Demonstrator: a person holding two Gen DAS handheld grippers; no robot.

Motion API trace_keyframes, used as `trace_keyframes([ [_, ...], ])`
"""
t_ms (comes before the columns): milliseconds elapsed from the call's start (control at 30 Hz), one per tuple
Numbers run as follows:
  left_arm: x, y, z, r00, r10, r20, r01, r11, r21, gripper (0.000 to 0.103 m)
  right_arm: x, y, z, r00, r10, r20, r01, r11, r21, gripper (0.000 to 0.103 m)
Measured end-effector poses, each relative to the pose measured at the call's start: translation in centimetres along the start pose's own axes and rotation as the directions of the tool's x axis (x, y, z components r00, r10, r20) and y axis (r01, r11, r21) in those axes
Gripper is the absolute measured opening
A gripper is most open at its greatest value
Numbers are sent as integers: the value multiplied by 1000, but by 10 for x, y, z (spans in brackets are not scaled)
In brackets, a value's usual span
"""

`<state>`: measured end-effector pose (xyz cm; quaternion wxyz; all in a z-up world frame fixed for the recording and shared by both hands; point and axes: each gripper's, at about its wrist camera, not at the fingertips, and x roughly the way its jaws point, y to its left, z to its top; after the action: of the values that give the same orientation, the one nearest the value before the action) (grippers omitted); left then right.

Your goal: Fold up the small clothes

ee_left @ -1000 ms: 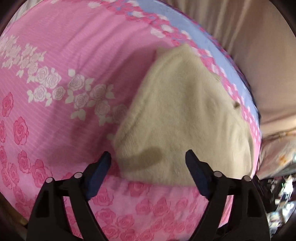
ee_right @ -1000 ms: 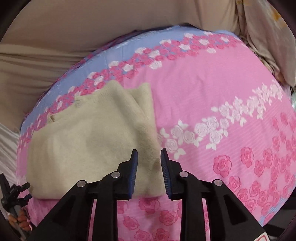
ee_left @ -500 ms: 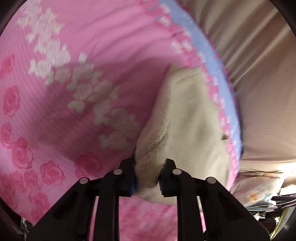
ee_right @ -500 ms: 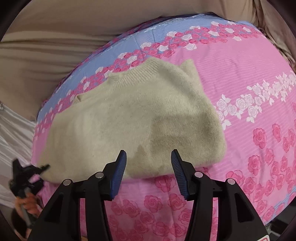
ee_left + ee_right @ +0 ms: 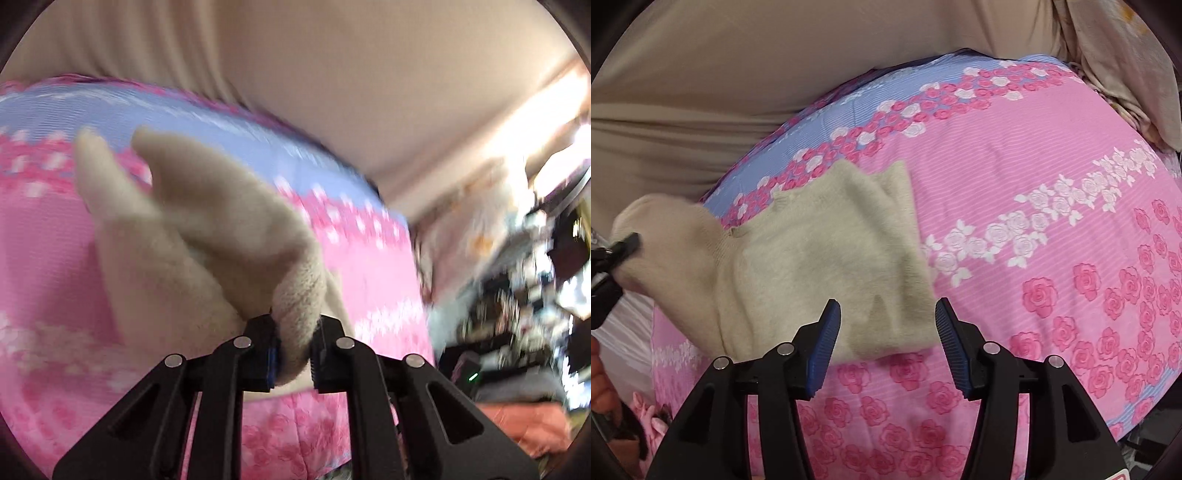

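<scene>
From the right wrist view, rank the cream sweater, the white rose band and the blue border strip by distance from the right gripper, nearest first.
1. Cream sweater: directly ahead of the open right gripper, its near edge between the fingers.
2. White rose band: farther out, to the right.
3. Blue border strip: farthest, along the bedspread's far edge.

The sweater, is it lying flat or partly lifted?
Partly lifted: the left gripper pinches one end of the sweater above the bedsheet.

A pink bedspread (image 5: pixel 1015 177) printed with roses covers the bed, a blue band (image 5: pixel 849 107) along its far edge. Beyond that band hangs a beige curtain (image 5: pixel 738 74). Right of the bedspread lies blurred clutter (image 5: pixel 517 288).
</scene>
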<state>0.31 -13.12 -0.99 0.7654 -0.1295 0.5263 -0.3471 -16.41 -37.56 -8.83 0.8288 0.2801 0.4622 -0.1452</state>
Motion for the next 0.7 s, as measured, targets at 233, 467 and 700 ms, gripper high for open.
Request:
trace_keyframes([
  [233,107,-2,-57,947,91,-307,-83,996,40,16,6,-8,7,999,31,-32,-31,999,8,55],
  [467,12,30,-58,992,8,-124,-14,999,-43,77,21,56,36,980,174,-95,-182,980,-75,63],
  [700,-49,77,-70,998,57,-37,-61,990,-127,78,43,156,58,954,228,-194,-277,918,-284,77],
])
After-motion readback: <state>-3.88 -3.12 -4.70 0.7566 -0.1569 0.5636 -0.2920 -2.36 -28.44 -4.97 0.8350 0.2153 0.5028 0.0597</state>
